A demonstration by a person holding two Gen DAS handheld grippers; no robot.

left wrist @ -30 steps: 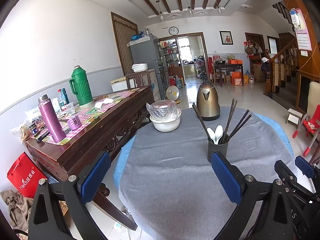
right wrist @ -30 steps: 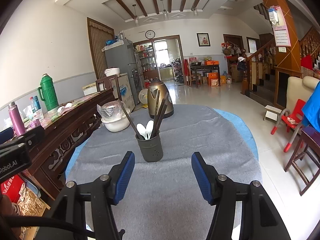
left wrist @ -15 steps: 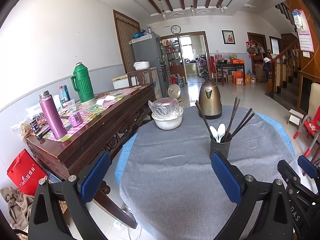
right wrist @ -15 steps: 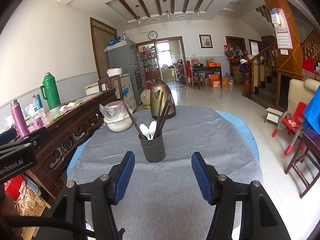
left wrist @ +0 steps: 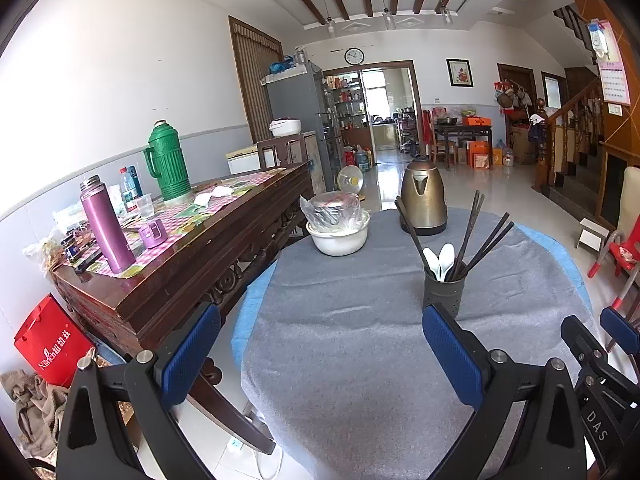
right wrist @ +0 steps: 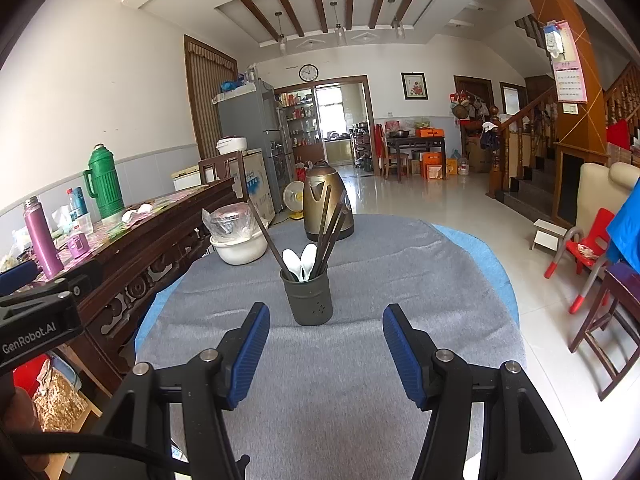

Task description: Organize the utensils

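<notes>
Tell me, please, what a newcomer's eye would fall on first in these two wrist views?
Probably the dark utensil holder standing upright on the grey table cover, bristling with dark chopsticks and two white spoons, directly ahead of the open right claw. Behind it stand a bronze kettle and a plastic-covered white bowl. On the wooden sideboard to the left, a green thermos and purple flask stand out; the left claw is open too.
</notes>
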